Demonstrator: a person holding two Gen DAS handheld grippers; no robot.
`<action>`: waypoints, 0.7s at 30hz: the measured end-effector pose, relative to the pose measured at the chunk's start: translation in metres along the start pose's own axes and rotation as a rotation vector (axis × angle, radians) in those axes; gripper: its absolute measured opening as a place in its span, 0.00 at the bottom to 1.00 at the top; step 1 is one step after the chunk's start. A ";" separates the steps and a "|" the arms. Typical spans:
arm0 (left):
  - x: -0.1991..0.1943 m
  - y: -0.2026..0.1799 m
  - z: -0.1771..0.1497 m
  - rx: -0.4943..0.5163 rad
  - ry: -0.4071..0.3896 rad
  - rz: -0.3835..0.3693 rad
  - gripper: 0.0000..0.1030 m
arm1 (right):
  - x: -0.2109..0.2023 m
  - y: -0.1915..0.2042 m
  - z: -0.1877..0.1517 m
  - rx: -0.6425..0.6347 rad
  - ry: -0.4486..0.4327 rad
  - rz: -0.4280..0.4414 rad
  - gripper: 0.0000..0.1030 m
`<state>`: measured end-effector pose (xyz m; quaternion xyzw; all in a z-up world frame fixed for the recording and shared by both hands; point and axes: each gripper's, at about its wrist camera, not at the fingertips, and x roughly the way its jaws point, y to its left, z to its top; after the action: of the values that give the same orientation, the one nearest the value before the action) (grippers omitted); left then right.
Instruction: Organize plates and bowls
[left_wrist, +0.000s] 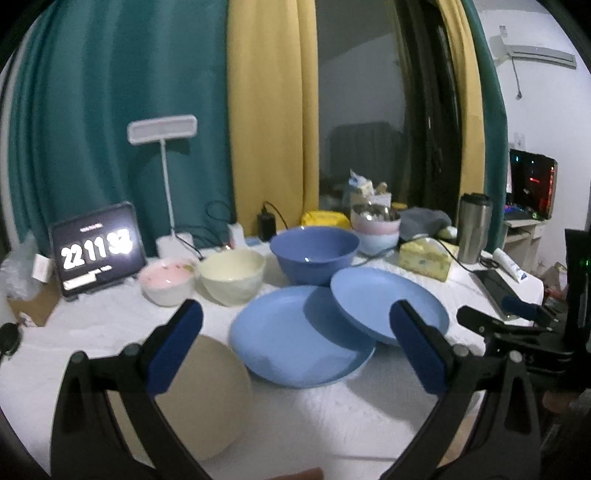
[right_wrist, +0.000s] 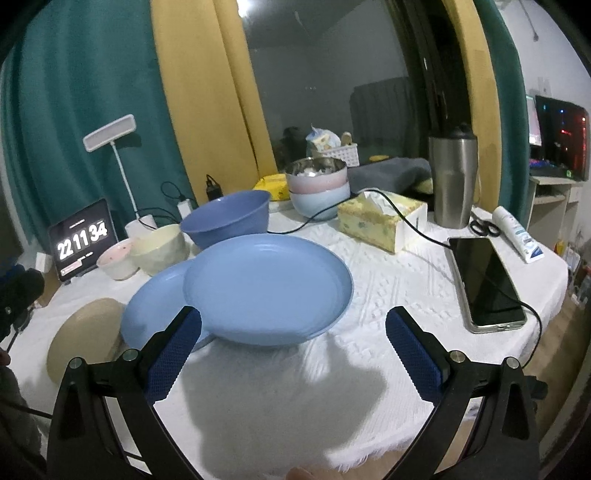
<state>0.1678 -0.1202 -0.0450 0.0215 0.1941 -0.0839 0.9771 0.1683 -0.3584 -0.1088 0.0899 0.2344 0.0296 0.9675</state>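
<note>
On the white tablecloth (right_wrist: 388, 295), two blue plates overlap: the upper plate (right_wrist: 266, 288) rests with its left edge on the lower plate (right_wrist: 155, 314) and sits tilted. To the left of the lower plate lies a beige plate (left_wrist: 207, 398), flat on the cloth.

Behind the plates stands a row of bowls. From left to right: a pink bowl (left_wrist: 166, 282), a cream bowl (left_wrist: 232, 275) just beside it, and a large blue bowl (left_wrist: 314, 253). Further back, a stack of bowls (right_wrist: 317, 188) stands near a yellow tissue box (right_wrist: 380, 221).

Left gripper (left_wrist: 295, 343): jaws apart, holding nothing, positioned above the near edge of the lower plate. The beige plate shows behind its left finger.

Right gripper (right_wrist: 293, 350): jaws apart, holding nothing, positioned just in front of the upper plate. In the left wrist view this gripper appears at the right edge of the table, beside the upper plate.

Other items on the table: a tablet (right_wrist: 81, 240) showing a clock at the far left, a white desk lamp (left_wrist: 162, 129) behind the bowls, a steel tumbler (right_wrist: 452, 181), a phone (right_wrist: 484, 280) with a cable attached, and a white tube (right_wrist: 517, 236) near the right edge. Teal and yellow curtains (left_wrist: 266, 110) hang behind the table.
</note>
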 end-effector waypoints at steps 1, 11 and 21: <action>0.007 0.000 0.001 -0.004 0.016 -0.007 0.98 | 0.004 -0.003 0.000 0.005 0.007 0.000 0.99; 0.067 -0.018 0.005 0.017 0.123 -0.070 0.98 | 0.049 -0.020 0.007 0.033 0.082 -0.001 0.98; 0.111 -0.038 -0.001 0.059 0.204 -0.108 0.77 | 0.085 -0.038 0.007 0.073 0.150 -0.003 0.88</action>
<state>0.2625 -0.1749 -0.0890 0.0483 0.2906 -0.1398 0.9453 0.2470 -0.3883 -0.1480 0.1225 0.3072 0.0263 0.9434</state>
